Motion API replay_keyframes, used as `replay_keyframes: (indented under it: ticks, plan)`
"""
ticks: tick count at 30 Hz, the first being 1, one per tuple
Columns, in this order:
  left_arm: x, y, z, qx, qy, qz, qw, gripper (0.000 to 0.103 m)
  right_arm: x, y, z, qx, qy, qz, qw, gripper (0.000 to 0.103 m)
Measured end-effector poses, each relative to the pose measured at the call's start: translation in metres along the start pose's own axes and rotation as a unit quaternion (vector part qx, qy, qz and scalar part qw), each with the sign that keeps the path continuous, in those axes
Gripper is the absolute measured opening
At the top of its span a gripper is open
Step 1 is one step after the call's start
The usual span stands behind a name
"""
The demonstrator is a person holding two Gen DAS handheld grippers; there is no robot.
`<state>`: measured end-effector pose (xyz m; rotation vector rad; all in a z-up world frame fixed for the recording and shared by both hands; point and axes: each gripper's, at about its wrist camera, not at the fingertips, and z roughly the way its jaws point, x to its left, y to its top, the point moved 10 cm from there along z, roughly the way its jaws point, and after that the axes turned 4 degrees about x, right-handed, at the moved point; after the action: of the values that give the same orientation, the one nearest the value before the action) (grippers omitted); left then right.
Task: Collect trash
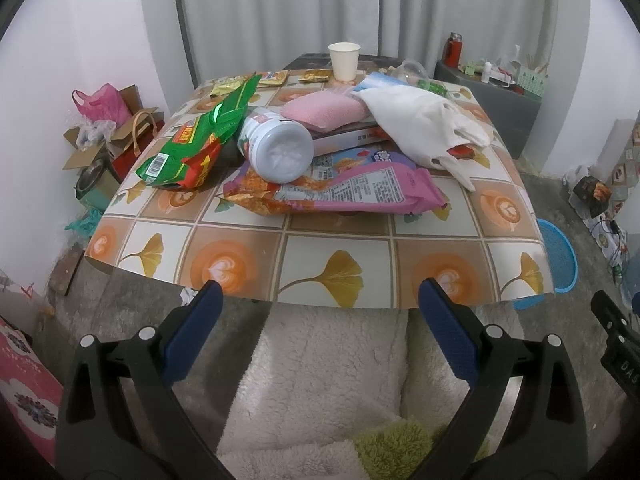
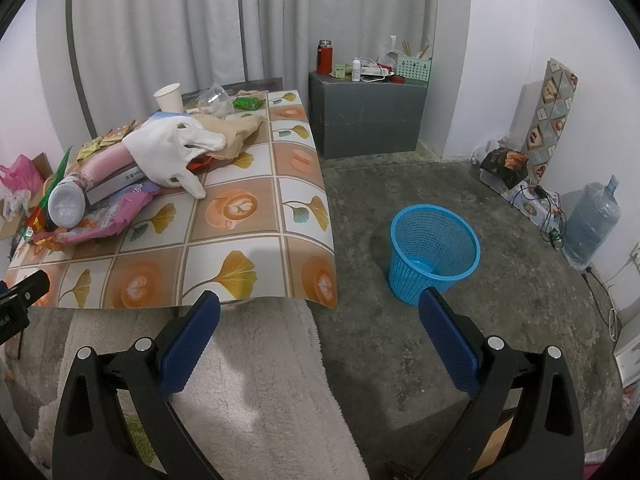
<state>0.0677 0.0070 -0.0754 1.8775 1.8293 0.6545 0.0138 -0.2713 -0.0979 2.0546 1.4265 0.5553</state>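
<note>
Trash lies piled on the left and middle of the low table [image 1: 320, 256], which is covered with a leaf-and-latte patterned cloth. Items noted, left wrist view: green snack bag [image 1: 192, 144] at left, standing partly up; white plastic jar [image 1: 276, 146] on its side, base facing the camera, leaning against the green bag and resting on the pink snack bag [image 1: 340, 190]. The pink bag lies flat, nearest the table's front edge. Behind the jar: pink sponge [image 1: 324, 110] on top of a flat box [image 1: 344, 138]. White plastic bag [image 1: 424, 124] draped over the box's right end, one handle reaching onto the cloth. Paper cup [image 1: 343, 60] upright at the far edge, small wrappers [image 1: 272, 77] just left of it, clear plastic lid [image 1: 412, 70] to its right.

Blue mesh bin [image 2: 434, 254] stands on the concrete floor right of the table, apart from it, upright, nothing visible inside.

Left gripper [image 1: 318, 300]: jaws released, wide apart, holding nothing, short of the table's front edge, above a fleecy white fabric [image 1: 328, 360].

Right gripper [image 2: 319, 304]: jaws released, wide apart, holding nothing, between the table's front right corner and the bin.
</note>
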Motion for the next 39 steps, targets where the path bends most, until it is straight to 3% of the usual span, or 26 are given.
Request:
replay_keyframes:
  ticks: [30, 39]
  plan:
    - [0.006, -0.005, 0.001, 0.002, 0.005, -0.001, 1.0, 0.094, 0.0, 0.0, 0.002, -0.001, -0.001, 0.001, 1.0, 0.097]
    - [0.016, 0.002, 0.013, 0.006, -0.006, -0.009, 0.9999, 0.094, 0.021, 0.014, 0.007, 0.0, 0.003, -0.008, 1.0, 0.097]
